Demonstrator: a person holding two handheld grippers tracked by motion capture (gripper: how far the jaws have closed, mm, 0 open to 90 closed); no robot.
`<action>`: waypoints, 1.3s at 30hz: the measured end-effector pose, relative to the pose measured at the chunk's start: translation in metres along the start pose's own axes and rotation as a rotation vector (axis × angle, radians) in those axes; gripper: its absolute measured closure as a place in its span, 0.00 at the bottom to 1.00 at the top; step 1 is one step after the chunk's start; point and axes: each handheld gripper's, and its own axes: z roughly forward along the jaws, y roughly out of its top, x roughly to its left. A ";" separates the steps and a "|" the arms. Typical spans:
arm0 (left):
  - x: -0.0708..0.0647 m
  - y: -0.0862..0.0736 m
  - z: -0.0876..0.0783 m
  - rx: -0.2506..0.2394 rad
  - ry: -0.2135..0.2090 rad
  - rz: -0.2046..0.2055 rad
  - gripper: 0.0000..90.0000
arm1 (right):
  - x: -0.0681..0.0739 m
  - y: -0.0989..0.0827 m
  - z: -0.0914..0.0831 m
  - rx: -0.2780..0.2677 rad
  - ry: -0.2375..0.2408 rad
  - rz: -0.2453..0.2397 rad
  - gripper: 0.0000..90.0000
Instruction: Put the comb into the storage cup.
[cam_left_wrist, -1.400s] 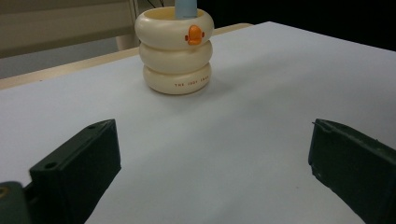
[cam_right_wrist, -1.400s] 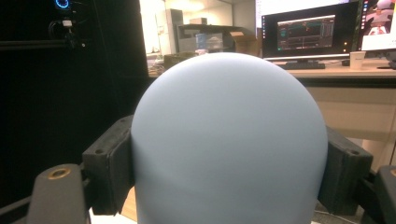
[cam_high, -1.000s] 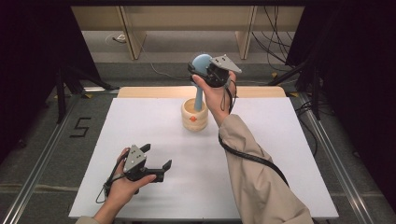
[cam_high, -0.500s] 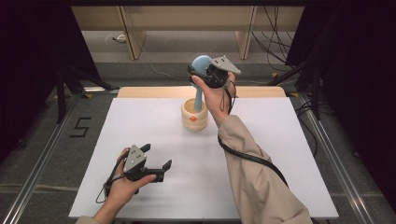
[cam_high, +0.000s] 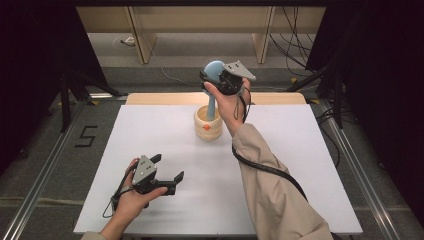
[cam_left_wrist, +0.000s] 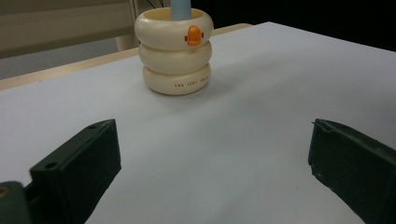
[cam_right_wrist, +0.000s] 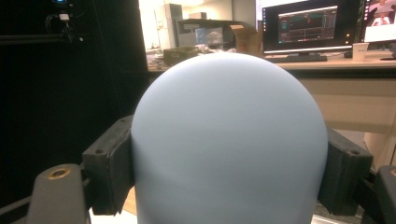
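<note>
A cream ring stack (cam_high: 208, 122) (cam_left_wrist: 174, 51) with an orange duck mark stands upright near the far middle of the white table (cam_high: 150, 130). A pale blue post rises from its middle and ends in a round blue knob (cam_high: 213, 68) (cam_right_wrist: 229, 140). My right gripper (cam_high: 215, 80) (cam_right_wrist: 229, 175) is raised at the knob, both jaws pressed against its sides, shut on it. My left gripper (cam_high: 167, 172) (cam_left_wrist: 210, 177) rests low at the near left of the table, jaws wide open with nothing between them, facing the stack from a distance.
A wooden strip (cam_high: 280, 98) borders the table's far edge. Metal rails (cam_high: 45, 165) run along both sides on the grey floor, marked with a "5" (cam_high: 86, 136). Desk legs and cables (cam_high: 295, 30) lie beyond. Monitors (cam_right_wrist: 306, 23) sit on a desk behind the knob.
</note>
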 end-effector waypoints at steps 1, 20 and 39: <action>0.000 0.000 0.000 0.000 0.000 0.000 0.02 | 0.000 0.000 0.000 -0.001 0.000 0.001 0.24; -0.001 0.000 0.001 0.000 -0.002 -0.001 0.02 | 0.001 -0.008 0.004 0.013 -0.008 0.007 0.24; -0.001 0.000 0.001 0.000 -0.001 0.002 0.02 | 0.000 -0.018 0.007 0.020 -0.017 0.018 0.24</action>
